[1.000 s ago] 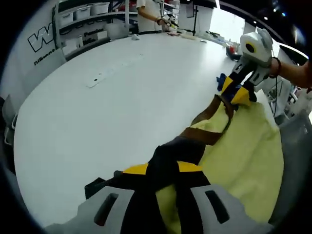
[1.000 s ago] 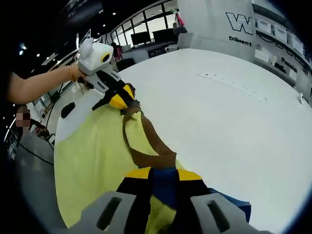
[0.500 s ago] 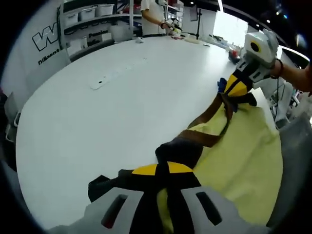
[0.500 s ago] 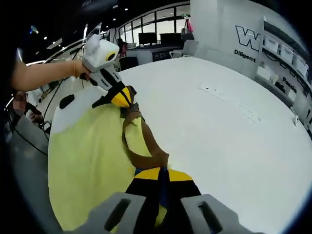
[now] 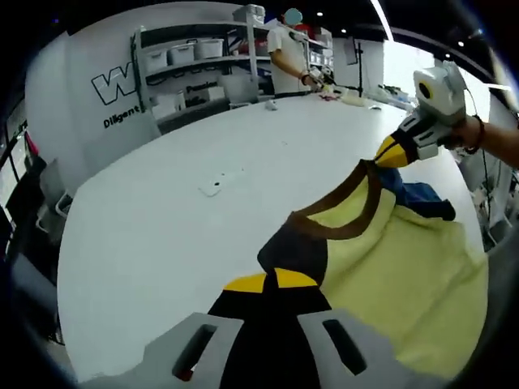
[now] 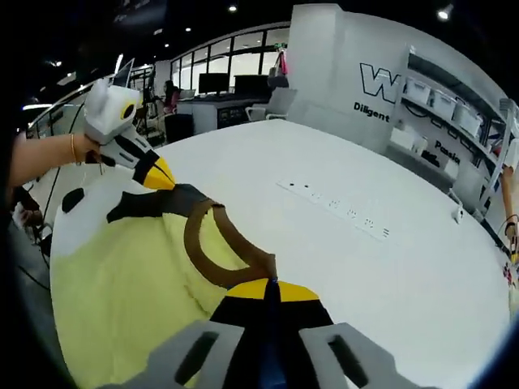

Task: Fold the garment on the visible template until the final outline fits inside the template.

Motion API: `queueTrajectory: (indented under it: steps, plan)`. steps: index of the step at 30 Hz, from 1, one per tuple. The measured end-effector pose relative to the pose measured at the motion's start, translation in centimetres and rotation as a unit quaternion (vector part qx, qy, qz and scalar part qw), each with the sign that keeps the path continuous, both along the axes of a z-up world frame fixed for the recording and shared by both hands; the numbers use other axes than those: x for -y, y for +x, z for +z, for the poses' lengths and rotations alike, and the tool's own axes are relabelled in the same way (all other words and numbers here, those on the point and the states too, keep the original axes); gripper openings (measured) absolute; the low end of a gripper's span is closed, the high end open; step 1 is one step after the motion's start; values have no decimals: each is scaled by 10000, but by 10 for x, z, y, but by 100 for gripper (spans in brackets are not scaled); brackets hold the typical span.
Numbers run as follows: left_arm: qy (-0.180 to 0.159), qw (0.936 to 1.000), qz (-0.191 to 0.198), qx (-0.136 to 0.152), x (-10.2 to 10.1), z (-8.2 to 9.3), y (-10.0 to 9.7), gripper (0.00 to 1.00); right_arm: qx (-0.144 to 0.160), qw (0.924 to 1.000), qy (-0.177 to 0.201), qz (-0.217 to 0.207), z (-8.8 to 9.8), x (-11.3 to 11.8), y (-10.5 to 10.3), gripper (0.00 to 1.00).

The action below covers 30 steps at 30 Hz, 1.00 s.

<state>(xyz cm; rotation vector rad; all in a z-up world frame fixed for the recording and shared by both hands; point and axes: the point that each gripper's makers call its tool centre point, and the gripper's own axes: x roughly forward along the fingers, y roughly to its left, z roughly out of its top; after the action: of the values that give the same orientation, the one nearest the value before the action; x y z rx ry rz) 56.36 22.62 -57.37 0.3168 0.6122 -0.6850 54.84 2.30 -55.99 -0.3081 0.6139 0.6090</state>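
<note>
Garment (image 5: 389,259) stretched between left tool (image 5: 274,285) and right tool (image 6: 272,290).

Between the jaws of the left gripper (image 5: 272,284) lies soft matt cloth — the yellow garment (image 5: 405,284), lightly creased, with a brown ribbed-looking neckband (image 5: 340,219) and dark fabric shoulder patches. The gripper's grey housing looks like smooth moulded plastic with a dull sheen; its yellow tips look matt. Beyond the jaws the white table (image 5: 186,219) is smooth and faintly glossy. The right gripper (image 6: 272,288) pinches the same cloth (image 6: 122,284) — its casing is likewise plain plastic.
</note>
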Motion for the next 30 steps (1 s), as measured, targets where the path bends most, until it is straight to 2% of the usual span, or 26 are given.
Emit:
queueTrajectory:
  steps: [6, 11, 13, 16, 22, 25, 30]
  plan:
    - [-22, 9992, 354, 189, -1, 2, 17, 3, 34, 9999, 124, -28, 1, 0, 32, 0]
    - [115, 9981, 581, 174, -7, -5, 28, 3, 30, 9999, 111, 15, -12, -4, 60, 0]
    - [184, 9974, 675, 158, -11, -10, 33, 3, -19, 9999, 7, 107, -18, -10, 60, 0]
    - [209, 9962, 838, 113, -16, -15, 41, 3, 26, 9998, -58, 191, -26, -11, 81, 0]
    - [255, 9923, 1210, 42, -25, -27, 53, 3, -41, 9998, 216, 6, -43, -16, 100, 0]
    - [344, 9917, 1238, 20, -26, -35, 55, 3, 82, 9999, 108, 81, -50, -20, 101, 0]
    - [593, 9905, 1236, 119, -31, -38, 57, 3, 217, 9995, 168, 132, -54, -25, 113, 0]
